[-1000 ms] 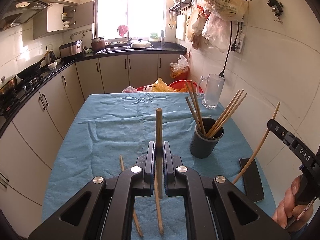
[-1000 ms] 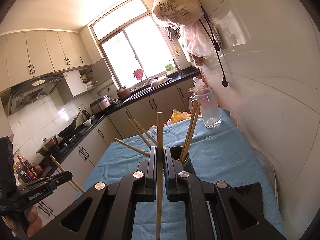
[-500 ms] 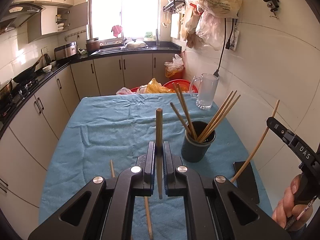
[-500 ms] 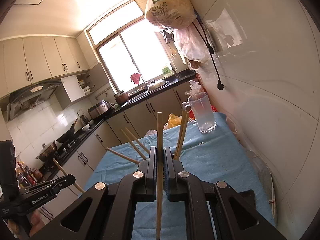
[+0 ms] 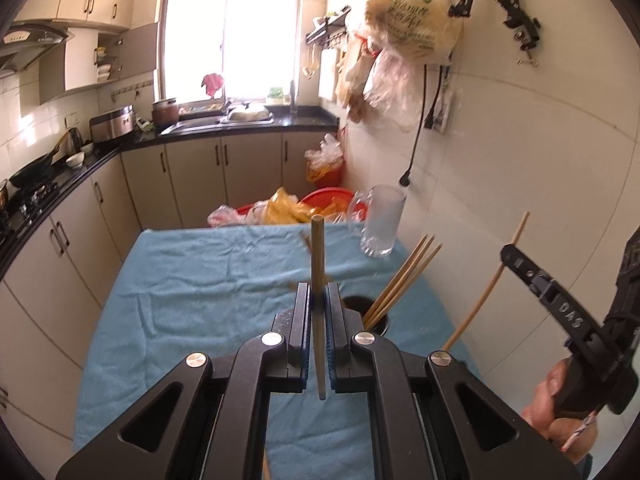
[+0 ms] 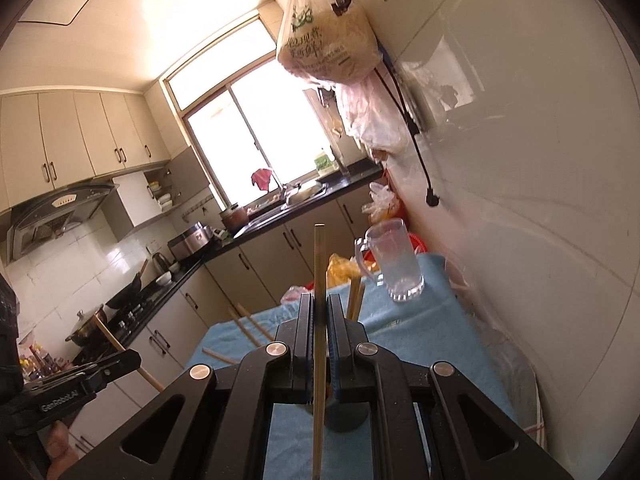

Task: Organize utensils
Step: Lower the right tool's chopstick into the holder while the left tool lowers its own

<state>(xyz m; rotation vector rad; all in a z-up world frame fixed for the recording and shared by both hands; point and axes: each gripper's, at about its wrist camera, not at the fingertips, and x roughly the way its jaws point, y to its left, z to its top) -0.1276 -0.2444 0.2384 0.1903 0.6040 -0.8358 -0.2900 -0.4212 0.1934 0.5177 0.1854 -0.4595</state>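
My left gripper (image 5: 318,294) is shut on a wooden chopstick (image 5: 318,256) that stands upright between its jaws. It hovers just above and left of the dark holder cup (image 5: 370,318), which holds several chopsticks (image 5: 404,278). My right gripper (image 6: 319,304) is shut on another chopstick (image 6: 319,264), also upright, over the same cup (image 6: 346,416), which its jaws mostly hide. The right gripper (image 5: 516,258) with its chopstick (image 5: 486,288) shows at the right of the left wrist view. The left gripper (image 6: 128,360) shows at the lower left of the right wrist view.
A blue cloth (image 5: 208,280) covers the table. A glass mug (image 5: 382,224) stands at its far right corner, next to the tiled wall (image 5: 520,152). A loose chopstick (image 5: 265,466) lies on the cloth near me. Bags (image 5: 296,210) sit beyond the table's far edge.
Both grippers have moved forward and closer over the holder cup, each still holding its chopstick. The cup now sits right beside the left gripper's jaws and under the right one's.
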